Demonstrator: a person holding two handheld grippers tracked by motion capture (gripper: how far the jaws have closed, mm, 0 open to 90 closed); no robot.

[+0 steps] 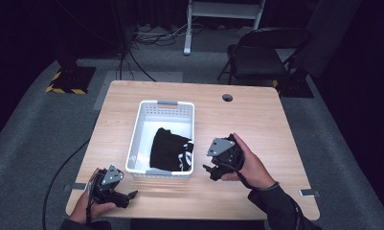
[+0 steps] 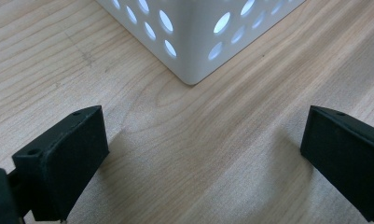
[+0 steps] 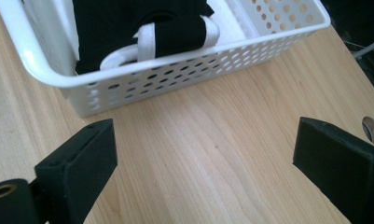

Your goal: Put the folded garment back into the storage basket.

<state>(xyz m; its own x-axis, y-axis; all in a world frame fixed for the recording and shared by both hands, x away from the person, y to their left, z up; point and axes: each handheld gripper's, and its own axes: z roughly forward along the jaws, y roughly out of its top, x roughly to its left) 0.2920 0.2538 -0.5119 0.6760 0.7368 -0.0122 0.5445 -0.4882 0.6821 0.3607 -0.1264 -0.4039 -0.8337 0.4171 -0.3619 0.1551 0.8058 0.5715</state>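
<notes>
A folded black garment with white trim point(image 1: 170, 149) lies inside the white perforated basket point(image 1: 141, 125) at the middle of the wooden table point(image 1: 256, 124), pressed toward the basket's near right wall, and I hold both tongs clear of it. My right gripper point(image 1: 209, 171) hovers just beside the basket's right side, jaws spread wide and empty; in the right gripper view the garment point(image 3: 128, 23) sits just over the rim point(image 3: 250, 39), with bare wood between the jaws. My left gripper point(image 1: 130, 195) rests low at the table's near edge, by the basket's near left corner point(image 2: 189, 70), jaws likewise wide apart and holding nothing. I judge this the approach step: nothing is grasped yet, and the cloth looks the likely target. The next move calls for lifting the right gripper over the wall, dipping into the basket and pinching a fold of fabric, perhaps with the left steadying the basket. The basket's wall stands in the way of any straight reach. Beyond the table stand a black folding chair point(image 1: 261, 57) and loose floor cables point(image 1: 156, 36), well apart from the work.
</notes>
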